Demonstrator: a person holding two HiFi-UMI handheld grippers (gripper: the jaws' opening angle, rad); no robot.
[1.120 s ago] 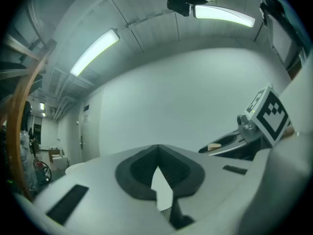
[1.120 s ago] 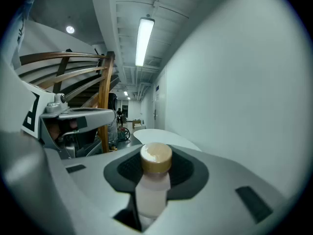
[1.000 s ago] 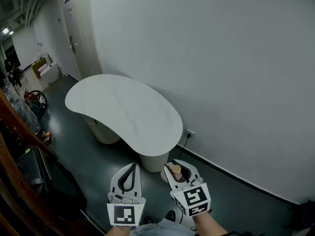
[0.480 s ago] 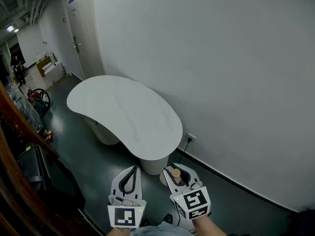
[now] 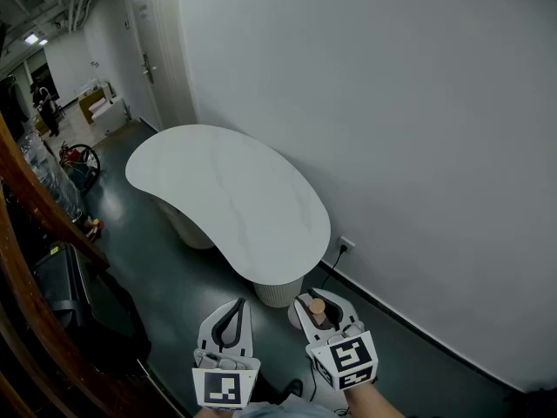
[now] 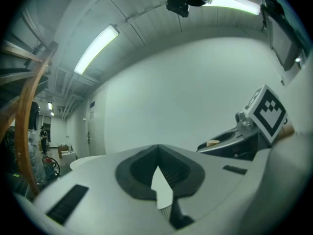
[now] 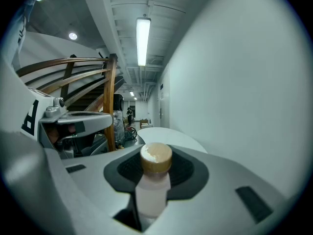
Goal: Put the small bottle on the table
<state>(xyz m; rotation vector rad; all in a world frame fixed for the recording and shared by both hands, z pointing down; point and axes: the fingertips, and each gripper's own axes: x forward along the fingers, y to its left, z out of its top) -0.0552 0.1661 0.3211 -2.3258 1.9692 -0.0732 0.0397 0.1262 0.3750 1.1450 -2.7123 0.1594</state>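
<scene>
A small pale bottle with a tan cap sits upright between the jaws of my right gripper, which is shut on it. My left gripper hangs beside it at the bottom of the head view, its jaws shut with nothing in them. The white kidney-shaped table stands ahead of both grippers, against the white wall; its top is bare. In the right gripper view the table shows beyond the bottle's cap.
A white wall runs along the right. A curved wooden stair rail and dark bags are at the left. A wall socket with a cable sits behind the table's ribbed pedestal. A corridor with a person lies far back.
The view has shifted slightly; the table now sits a little higher and farther right in the head view. Both grippers keep their pose, and the bottle stays gripped.
</scene>
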